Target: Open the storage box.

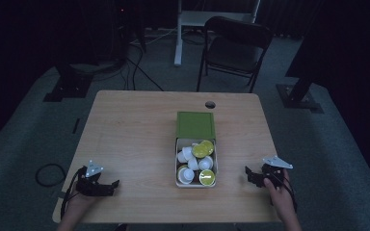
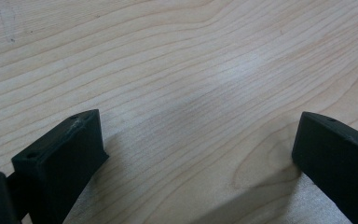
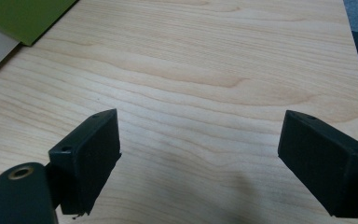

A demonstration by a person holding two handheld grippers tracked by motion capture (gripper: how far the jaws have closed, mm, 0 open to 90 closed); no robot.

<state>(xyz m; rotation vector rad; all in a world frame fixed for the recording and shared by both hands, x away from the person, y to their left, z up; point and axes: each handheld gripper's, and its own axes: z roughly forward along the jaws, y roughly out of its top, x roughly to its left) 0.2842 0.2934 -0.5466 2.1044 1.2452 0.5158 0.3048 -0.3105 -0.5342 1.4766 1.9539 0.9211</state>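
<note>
Both tools are sitting at the near edge: the left gripper (image 1: 110, 185) and right gripper (image 1: 248, 174) are gaping wide, holding nothing. Farther in, the open box (image 1: 179, 181) is lying mid-table, capsules (image 1: 203, 149) inside, its green lid (image 1: 195, 124) beyond. Nothing looks started; everything seems left.

Box (image 1: 195, 180) mid-table (image 1: 135, 130), cups (image 1: 192, 161) inside, lid (image 1: 195, 125) behind.

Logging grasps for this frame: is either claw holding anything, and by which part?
Nothing is held. The left claw and right claw are both open over bare table.
</note>
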